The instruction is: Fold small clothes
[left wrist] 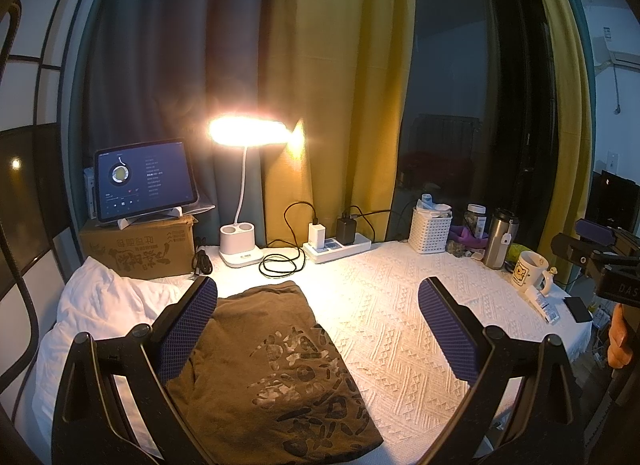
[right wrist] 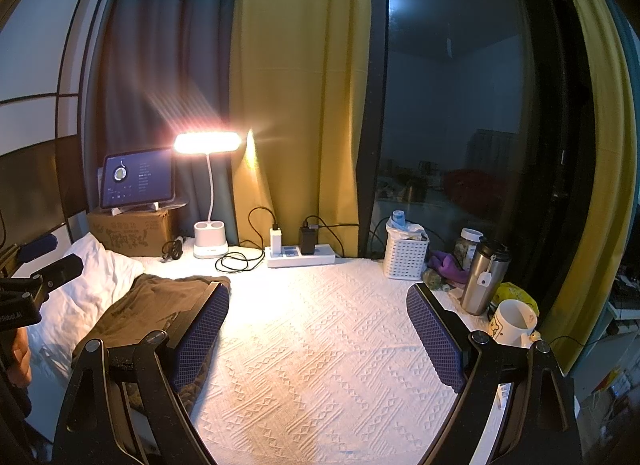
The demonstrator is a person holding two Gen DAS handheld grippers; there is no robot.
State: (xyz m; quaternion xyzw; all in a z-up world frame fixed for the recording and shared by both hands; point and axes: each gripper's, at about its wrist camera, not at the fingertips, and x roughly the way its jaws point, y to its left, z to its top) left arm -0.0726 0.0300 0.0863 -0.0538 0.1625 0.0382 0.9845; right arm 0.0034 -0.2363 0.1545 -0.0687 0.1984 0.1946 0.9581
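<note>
A brown shirt (left wrist: pixel 276 365) lies folded on the white cloth (left wrist: pixel 400 329) that covers the table, toward its left side, with a white sheet (left wrist: pixel 100 305) bunched just beside it on the left. The shirt is an olive-brown knit, folded into a rough rectangle with soft rounded corners, and its upper face carries a large dark and silver print of blocky characters. Its long axis runs from the near edge of the table away toward the lamp (left wrist: pixel 248 133), leaning a little to the left as it goes; the far short edge ends just short of the coiled black cable (left wrist: pixel 280 265). In the right wrist view the shirt (right wrist: pixel 160 305) shows as a low crumpled mound at the left. The left gripper (left wrist: pixel 318 331) stands spread wide above the table, its left pad over the shirt's left edge and its right pad over bare cloth, gripping nothing. The right gripper (right wrist: pixel 318 335) is likewise spread wide over bare cloth, with its left pad in front of the shirt's right edge and nothing between the pads. A mug (left wrist: pixel 528 269) and a steel flask (left wrist: pixel 500 237) stand well apart at the right
</note>
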